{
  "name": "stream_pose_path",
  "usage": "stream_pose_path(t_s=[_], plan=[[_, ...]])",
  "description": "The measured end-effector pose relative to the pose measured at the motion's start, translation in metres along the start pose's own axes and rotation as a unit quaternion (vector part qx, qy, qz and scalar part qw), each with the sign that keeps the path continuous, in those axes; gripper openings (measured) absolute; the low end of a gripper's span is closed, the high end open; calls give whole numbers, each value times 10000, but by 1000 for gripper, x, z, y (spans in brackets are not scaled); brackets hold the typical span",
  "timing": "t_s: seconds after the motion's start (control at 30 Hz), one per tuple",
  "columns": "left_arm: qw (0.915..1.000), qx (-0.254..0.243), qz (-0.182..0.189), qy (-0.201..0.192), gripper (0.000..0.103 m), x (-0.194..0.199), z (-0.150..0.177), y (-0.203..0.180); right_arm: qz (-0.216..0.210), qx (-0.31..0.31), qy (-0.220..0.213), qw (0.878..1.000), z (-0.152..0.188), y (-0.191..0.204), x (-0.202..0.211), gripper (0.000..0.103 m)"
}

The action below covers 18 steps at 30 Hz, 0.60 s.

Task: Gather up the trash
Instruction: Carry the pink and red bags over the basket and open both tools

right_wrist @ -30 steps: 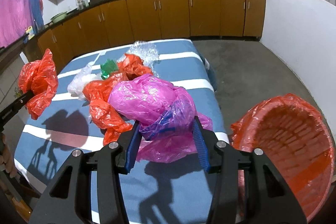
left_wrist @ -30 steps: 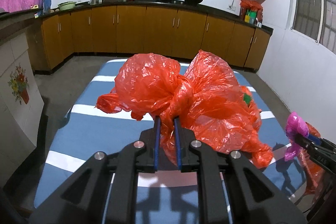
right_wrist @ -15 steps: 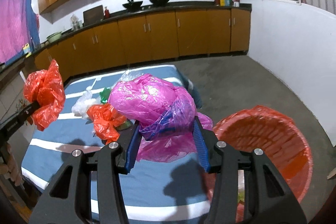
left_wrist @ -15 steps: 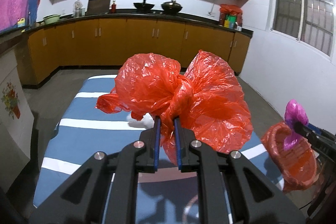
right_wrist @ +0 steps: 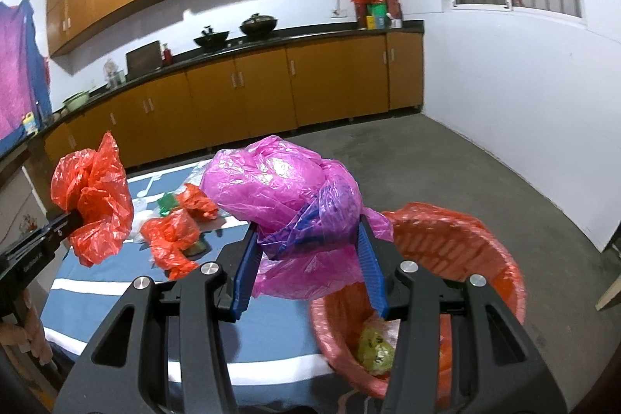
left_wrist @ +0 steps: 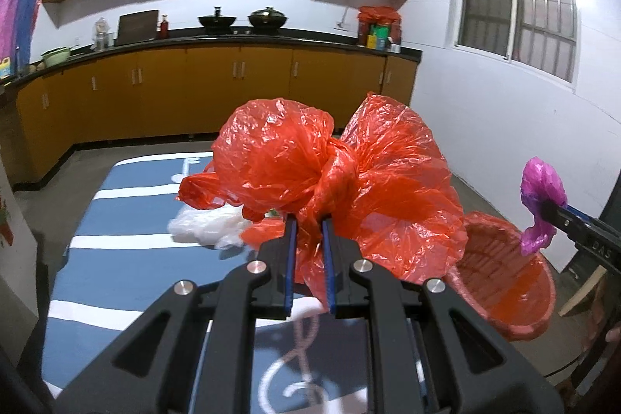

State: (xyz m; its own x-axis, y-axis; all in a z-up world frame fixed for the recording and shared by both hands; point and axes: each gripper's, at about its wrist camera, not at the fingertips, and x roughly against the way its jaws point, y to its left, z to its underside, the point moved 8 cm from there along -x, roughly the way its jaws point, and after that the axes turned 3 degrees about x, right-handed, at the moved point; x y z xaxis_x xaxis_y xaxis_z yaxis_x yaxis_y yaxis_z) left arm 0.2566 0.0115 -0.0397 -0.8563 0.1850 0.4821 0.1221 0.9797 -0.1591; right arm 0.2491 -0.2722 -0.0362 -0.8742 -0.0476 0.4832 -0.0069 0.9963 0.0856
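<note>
My left gripper (left_wrist: 308,224) is shut on a crumpled red plastic bag (left_wrist: 337,181) and holds it up above the blue striped table (left_wrist: 116,258). It also shows in the right wrist view (right_wrist: 93,204). My right gripper (right_wrist: 308,224) is shut on a pink plastic bag (right_wrist: 287,189) and holds it over the near rim of the red basket (right_wrist: 485,258). The pink bag also shows in the left wrist view (left_wrist: 541,196), above the basket (left_wrist: 504,282). A yellow-green scrap (right_wrist: 376,352) lies in the basket.
More trash lies on the table: red bags (right_wrist: 170,239), a green scrap (right_wrist: 167,202) and a white bag (left_wrist: 205,227). Wooden kitchen cabinets (left_wrist: 194,92) run along the back wall. The white wall (right_wrist: 524,127) is at the right beyond grey floor.
Both grippers have risen and moved right with their bags. The pink bag went from above the table to above the basket's rim. The red bag is held higher.
</note>
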Motion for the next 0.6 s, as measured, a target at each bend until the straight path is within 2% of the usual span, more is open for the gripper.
stream_pose_path(t_s=[0.6], plan=[[9967, -317, 727, 176, 13, -16, 11, -83, 567, -444, -140, 9973, 7, -64, 20, 48]])
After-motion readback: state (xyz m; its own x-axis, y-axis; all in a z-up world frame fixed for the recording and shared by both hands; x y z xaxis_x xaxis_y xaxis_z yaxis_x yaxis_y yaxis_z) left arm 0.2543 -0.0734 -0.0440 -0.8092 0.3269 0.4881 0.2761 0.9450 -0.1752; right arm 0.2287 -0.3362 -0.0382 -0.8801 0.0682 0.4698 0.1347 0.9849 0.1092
